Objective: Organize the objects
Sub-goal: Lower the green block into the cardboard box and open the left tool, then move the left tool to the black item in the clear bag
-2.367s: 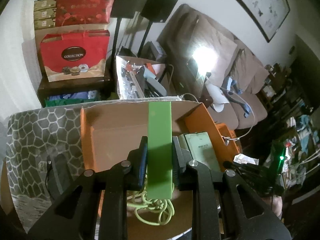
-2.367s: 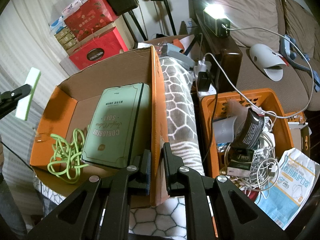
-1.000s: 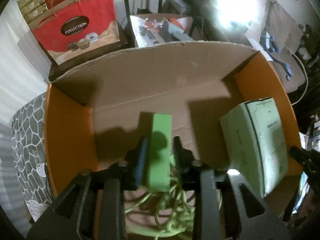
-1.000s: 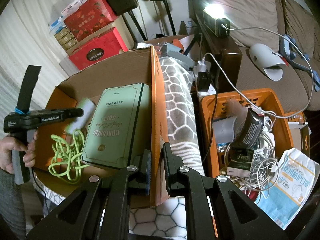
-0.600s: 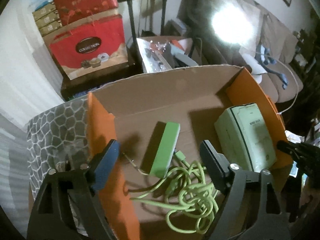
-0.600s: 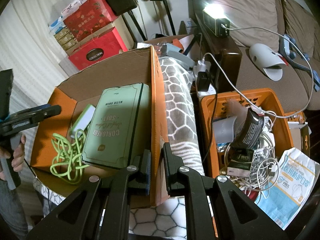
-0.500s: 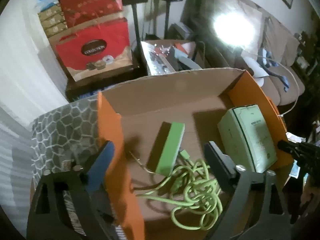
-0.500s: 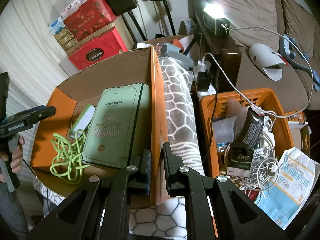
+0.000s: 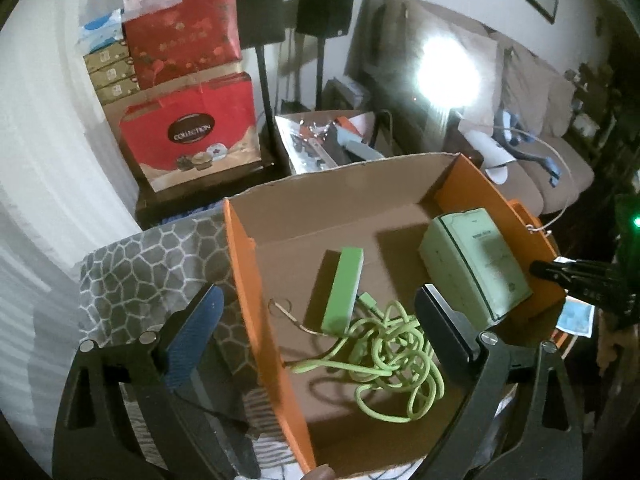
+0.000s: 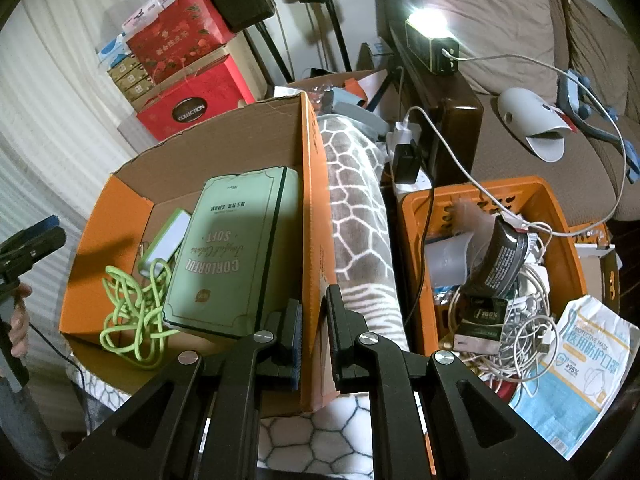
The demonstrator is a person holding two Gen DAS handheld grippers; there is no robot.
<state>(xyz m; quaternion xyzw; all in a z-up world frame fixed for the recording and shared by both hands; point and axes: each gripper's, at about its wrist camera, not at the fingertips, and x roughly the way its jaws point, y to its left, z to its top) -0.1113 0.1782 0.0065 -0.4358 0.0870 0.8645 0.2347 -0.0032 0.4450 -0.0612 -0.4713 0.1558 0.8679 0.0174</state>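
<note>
An orange cardboard box holds a slim green power bank, a tangled green cable and a pale green notebook. My left gripper is open and empty, raised above the box's near left wall; it also shows at the left edge of the right wrist view. My right gripper is shut on the box's right wall; its tips show in the left wrist view.
An orange crate of cables and packets stands right of the box, with a mask packet by it. A grey patterned blanket lies under the box. Red gift boxes, speaker stands and a sofa stand behind.
My left gripper lowered the green power bank into the box, opened, let it go beside the cable, then pulled back up and left. The right gripper has not moved.
</note>
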